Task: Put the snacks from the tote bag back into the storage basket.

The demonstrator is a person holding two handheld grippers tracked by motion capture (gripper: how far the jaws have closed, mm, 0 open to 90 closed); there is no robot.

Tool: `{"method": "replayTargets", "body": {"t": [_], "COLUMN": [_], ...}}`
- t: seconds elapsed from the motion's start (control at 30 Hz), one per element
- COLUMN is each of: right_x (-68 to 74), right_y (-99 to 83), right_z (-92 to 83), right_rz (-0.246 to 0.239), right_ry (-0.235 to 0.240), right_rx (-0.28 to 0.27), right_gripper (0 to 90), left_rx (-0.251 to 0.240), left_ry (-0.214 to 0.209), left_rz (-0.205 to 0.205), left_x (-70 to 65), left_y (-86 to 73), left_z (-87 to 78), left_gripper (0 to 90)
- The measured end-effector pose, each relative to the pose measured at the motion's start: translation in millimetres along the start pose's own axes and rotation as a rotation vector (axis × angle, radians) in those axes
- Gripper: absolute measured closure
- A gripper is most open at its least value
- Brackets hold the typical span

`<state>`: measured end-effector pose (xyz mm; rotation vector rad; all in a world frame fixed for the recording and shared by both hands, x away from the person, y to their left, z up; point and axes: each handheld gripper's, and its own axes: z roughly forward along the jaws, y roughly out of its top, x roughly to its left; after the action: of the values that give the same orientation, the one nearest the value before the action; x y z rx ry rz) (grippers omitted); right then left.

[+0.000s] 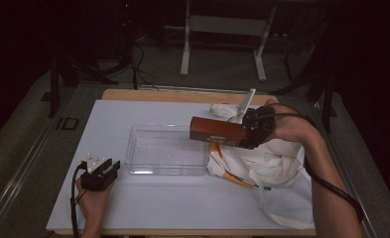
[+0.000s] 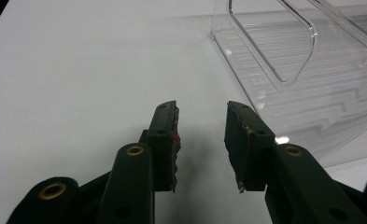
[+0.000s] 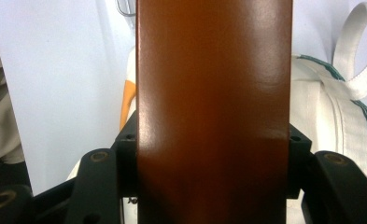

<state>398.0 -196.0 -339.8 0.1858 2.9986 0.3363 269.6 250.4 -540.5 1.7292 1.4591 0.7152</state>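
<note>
Brown and glossy, one oblong box hangs in the air, clamped at its end between the jaws of the right gripper, lying level just above the near right corner of the clear plastic tray and over the white cloth bag. One box, one tray, one bag, two grippers. Over on the left, the left gripper rests low on the desk just beside the tray's near left corner, jaws apart with nothing between them. White sheeting covers the desk, a wooden edge shows at the far side, and beyond it grey floor, cables and the white legs of a frame sit in a dark room. Up close, the right gripper view brings the box front and centre, squeezed on both sides, with the bag's green-trimmed strap at the right; the left gripper view catches the tray's ribbed floor and the worn pads.
</note>
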Motion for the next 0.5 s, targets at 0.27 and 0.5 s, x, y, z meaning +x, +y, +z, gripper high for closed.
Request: {"method": "replayTargets", "body": {"t": [0.27,0.5], "right_x": [1.1,1.7], "right_y": [7.8,13.8], "right_z": [3.4,4.9], "right_rz": [-0.009,-0.018], "right_ry": [0.002,0.008], "right_rx": [-0.001,-0.004], "right_gripper": [43.4,43.4], "left_rx": [-0.001,-0.001], "left_ry": [0.000,0.000], "left_rz": [0.000,-0.001], "left_x": [0.1,0.1], "left_y": [-0.1,0.0], "left_z": [-0.2,-0.2], "left_gripper": [64.6,64.6]}}
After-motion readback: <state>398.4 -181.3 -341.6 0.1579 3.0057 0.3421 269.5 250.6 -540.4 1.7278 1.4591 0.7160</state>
